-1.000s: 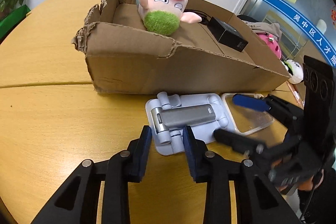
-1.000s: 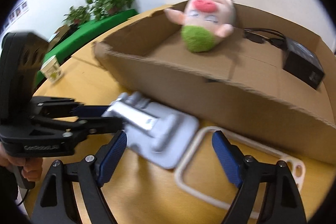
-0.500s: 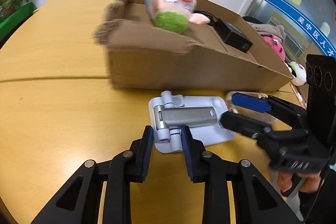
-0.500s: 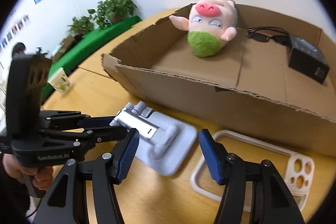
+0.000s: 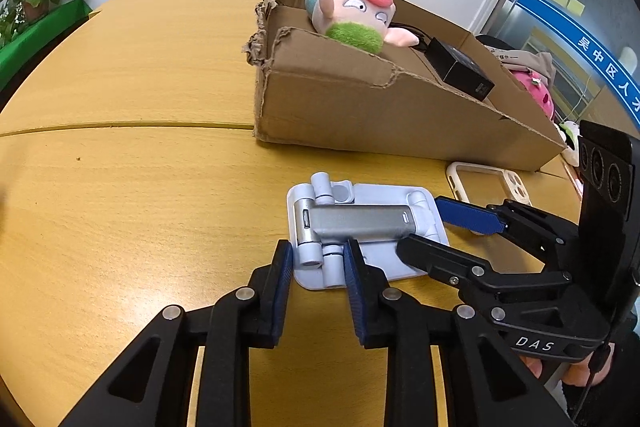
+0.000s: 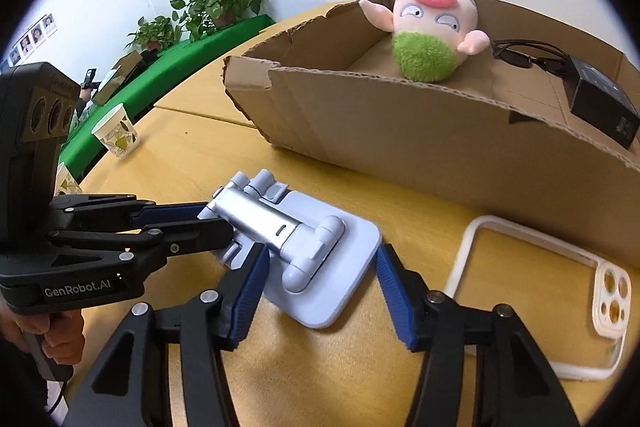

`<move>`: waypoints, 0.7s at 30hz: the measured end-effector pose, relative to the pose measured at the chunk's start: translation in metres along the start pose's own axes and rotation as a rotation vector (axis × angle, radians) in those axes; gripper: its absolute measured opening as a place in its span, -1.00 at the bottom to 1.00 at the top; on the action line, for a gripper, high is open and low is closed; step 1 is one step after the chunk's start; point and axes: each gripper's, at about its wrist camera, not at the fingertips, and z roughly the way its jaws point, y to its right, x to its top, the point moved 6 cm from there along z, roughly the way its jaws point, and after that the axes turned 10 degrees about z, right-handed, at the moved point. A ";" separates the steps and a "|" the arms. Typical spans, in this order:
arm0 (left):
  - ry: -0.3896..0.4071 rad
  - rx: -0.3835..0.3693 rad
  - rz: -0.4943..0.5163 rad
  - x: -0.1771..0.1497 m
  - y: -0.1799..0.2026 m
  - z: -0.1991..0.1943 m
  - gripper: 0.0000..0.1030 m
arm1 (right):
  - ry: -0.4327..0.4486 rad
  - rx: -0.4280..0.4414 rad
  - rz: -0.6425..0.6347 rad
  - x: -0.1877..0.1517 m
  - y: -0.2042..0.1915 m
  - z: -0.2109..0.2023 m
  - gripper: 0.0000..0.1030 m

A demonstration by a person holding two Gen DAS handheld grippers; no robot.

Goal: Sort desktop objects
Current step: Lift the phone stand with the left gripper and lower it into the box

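A pale blue folding phone stand [image 5: 360,223] with a silver arm lies flat on the yellow table, just in front of the cardboard box [image 5: 360,107]. My left gripper [image 5: 316,267] is shut on the stand's hinge end. From the right wrist view [image 6: 208,221] its fingers pinch that same end. My right gripper [image 6: 320,255] straddles the stand's base plate [image 6: 320,267]. Its jaws are closing, and the blue pads sit right beside the plate's edges. In the left wrist view the right gripper [image 5: 420,227] reaches in from the right.
The torn box [image 6: 400,131] holds a pink plush pig [image 6: 432,23] and a black adapter [image 6: 600,103] with its cable. A white phone case [image 6: 608,299] lies right of the stand. A paper cup [image 6: 116,135] stands at the far left. A hand grips each handle.
The right gripper's jaws have narrowed from wide apart to close around the stand's base. The left jaws drew in onto the hinge end. The phone case now lies outside the right jaws.
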 end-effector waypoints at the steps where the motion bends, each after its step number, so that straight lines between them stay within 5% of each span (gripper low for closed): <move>1: 0.002 0.002 -0.001 0.000 0.000 0.000 -0.50 | 0.001 0.007 0.013 -0.001 0.001 -0.001 -0.04; 5: 0.023 -0.011 0.002 0.002 0.005 -0.009 -0.50 | 0.020 0.038 0.078 -0.004 0.011 -0.012 -0.27; 11: 0.110 -0.015 0.042 0.026 0.023 -0.040 -0.50 | 0.133 0.058 0.102 0.011 0.015 -0.052 -0.31; 16: 0.220 -0.017 0.088 0.068 0.041 -0.074 -0.50 | 0.276 0.049 0.085 0.048 0.013 -0.101 -0.31; 21: 0.260 -0.009 0.128 0.119 0.046 -0.074 -0.50 | 0.321 0.031 0.083 0.094 0.025 -0.113 -0.32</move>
